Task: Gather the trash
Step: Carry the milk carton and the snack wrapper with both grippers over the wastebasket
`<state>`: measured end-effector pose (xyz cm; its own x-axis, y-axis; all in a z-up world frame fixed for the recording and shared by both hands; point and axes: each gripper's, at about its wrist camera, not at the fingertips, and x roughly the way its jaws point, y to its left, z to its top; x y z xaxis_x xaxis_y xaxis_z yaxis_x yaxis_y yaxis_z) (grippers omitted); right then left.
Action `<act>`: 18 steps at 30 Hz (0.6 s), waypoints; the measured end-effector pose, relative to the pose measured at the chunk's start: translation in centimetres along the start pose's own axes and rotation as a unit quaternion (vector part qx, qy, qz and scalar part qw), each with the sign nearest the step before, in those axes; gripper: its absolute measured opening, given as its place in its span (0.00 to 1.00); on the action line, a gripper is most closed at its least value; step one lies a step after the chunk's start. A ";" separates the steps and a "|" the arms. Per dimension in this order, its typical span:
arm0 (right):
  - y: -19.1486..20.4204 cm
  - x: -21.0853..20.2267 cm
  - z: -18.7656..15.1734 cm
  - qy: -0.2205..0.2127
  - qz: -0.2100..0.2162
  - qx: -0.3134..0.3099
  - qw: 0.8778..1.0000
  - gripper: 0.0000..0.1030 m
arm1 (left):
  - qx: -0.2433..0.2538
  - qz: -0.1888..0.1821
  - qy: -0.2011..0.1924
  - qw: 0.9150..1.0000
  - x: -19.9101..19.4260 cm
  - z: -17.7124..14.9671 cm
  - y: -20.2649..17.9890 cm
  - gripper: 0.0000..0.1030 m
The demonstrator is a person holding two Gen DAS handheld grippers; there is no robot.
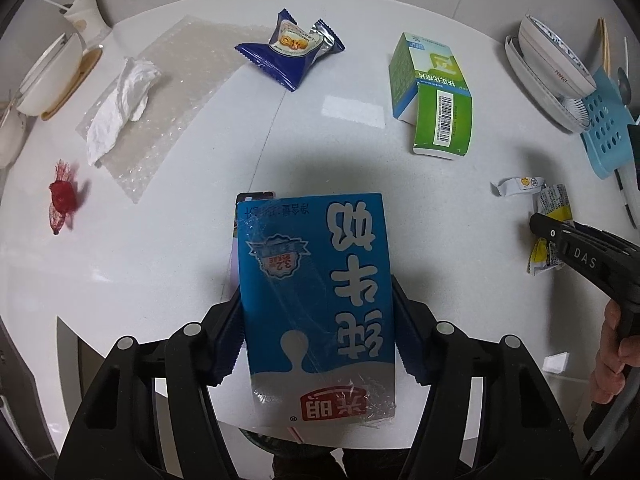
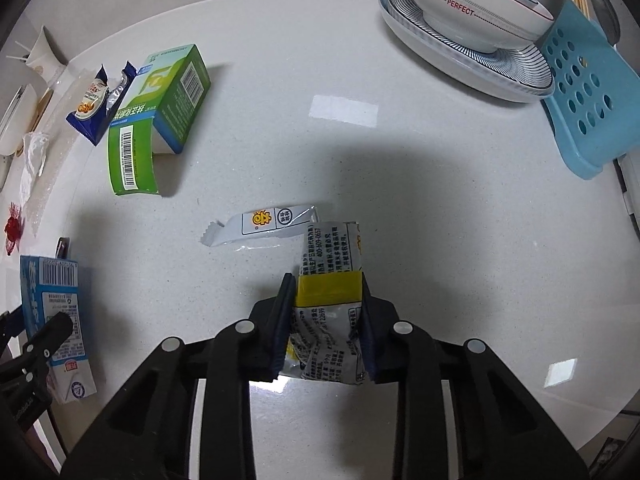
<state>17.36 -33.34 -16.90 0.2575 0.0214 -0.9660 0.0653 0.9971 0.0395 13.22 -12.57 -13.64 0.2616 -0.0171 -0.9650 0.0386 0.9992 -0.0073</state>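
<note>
We hold the blue milk carton (image 1: 316, 300) in the left gripper (image 1: 318, 320). Its jaws stand partly open, with both pads pressed against the carton's narrow sides. The carton is upright between the fingers, its base over the white worktop (image 1: 160, 260).

We hold the silver-and-yellow wrapper (image 2: 326, 312) in the right gripper (image 2: 326, 320). Its jaws are drawn close together, and the pads pinch the crumpled wrapper at its yellow band. The wrapper's torn strip (image 2: 264, 226) extends beyond the fingertips and lies on the worktop.

We take the green box (image 1: 434, 92) as the landmark for the remaining items:
- The blue snack wrapper (image 1: 290, 50) lies to the left of the green box, apart from it.
- The sheet of bubble wrap (image 1: 168, 92) lies further left, with a crumpled white tissue (image 1: 120, 108) resting on it.
- The red mesh scrap (image 1: 62, 198) lies left of the bubble wrap, towards the worktop edge.
- The stacked bowl and plate (image 2: 472, 32) stand to the right of the green box, well apart from it.
- The perforated blue rack (image 2: 584, 108) sits just beside the plate, on its far side from the box.
- The milk carton hangs nearer the camera than the green box, to its left.
- The silver-and-yellow wrapper sits nearer than the box, to its right.
</note>
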 end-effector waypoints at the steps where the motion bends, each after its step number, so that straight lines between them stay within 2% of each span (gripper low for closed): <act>1: 0.2 0.0 0.1 0.001 0.005 0.003 1.000 0.26 | 0.000 -0.001 -0.002 1.000 -0.2 -0.1 0.1 0.61; 18: 2.8 -5.2 -3.4 -0.044 0.003 -0.014 0.999 0.26 | -0.001 -0.024 -0.038 0.999 -4.5 -2.4 2.7 0.61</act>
<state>12.95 -30.44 -12.61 0.3418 0.0226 -0.9395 0.0368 0.9986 0.0374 9.83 -9.68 -9.96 0.3313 -0.0666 -0.9412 0.0500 0.9973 -0.0529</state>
